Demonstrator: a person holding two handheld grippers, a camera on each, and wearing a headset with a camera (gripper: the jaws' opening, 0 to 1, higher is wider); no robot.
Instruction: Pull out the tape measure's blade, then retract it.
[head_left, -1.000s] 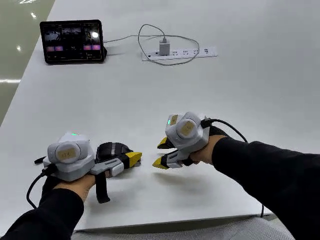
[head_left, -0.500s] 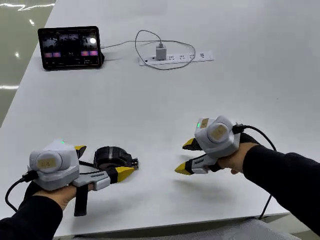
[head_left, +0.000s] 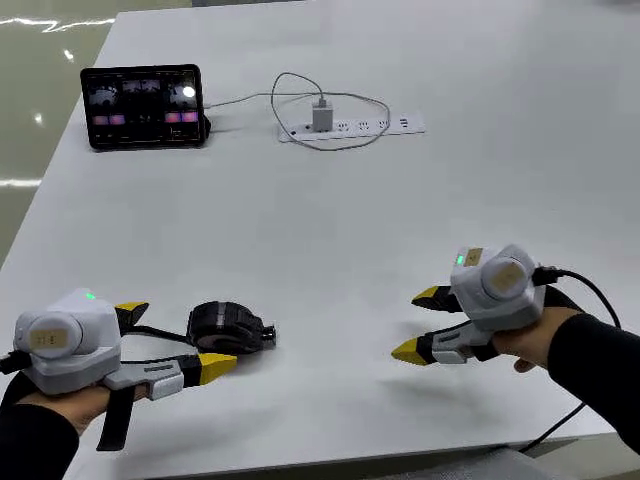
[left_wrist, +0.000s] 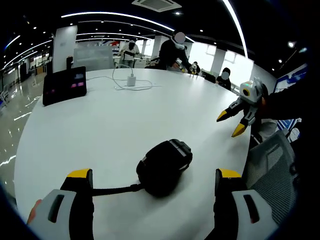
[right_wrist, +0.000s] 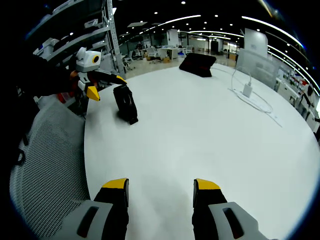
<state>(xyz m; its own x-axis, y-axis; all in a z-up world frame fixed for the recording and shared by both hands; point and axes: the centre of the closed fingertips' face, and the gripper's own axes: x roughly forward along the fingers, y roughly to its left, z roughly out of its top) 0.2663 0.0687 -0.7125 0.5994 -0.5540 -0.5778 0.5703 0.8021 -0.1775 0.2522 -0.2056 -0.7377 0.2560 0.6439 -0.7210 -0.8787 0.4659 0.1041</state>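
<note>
White desk (head_left: 330, 220) carried the black tape measure (head_left: 222, 325) just ahead of the left claw (head_left: 180, 336), jaws spread and empty, right claw (head_left: 415, 322) likewise open, well apart; sensible move was clamping the case left, pinching the blade tip right, pulling straight.

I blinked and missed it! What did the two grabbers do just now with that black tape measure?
The right gripper pulled away to the right; the left gripper backed off the tape measure. Both are open. The tape measure, tablet and power strip stayed put on the table.
</note>
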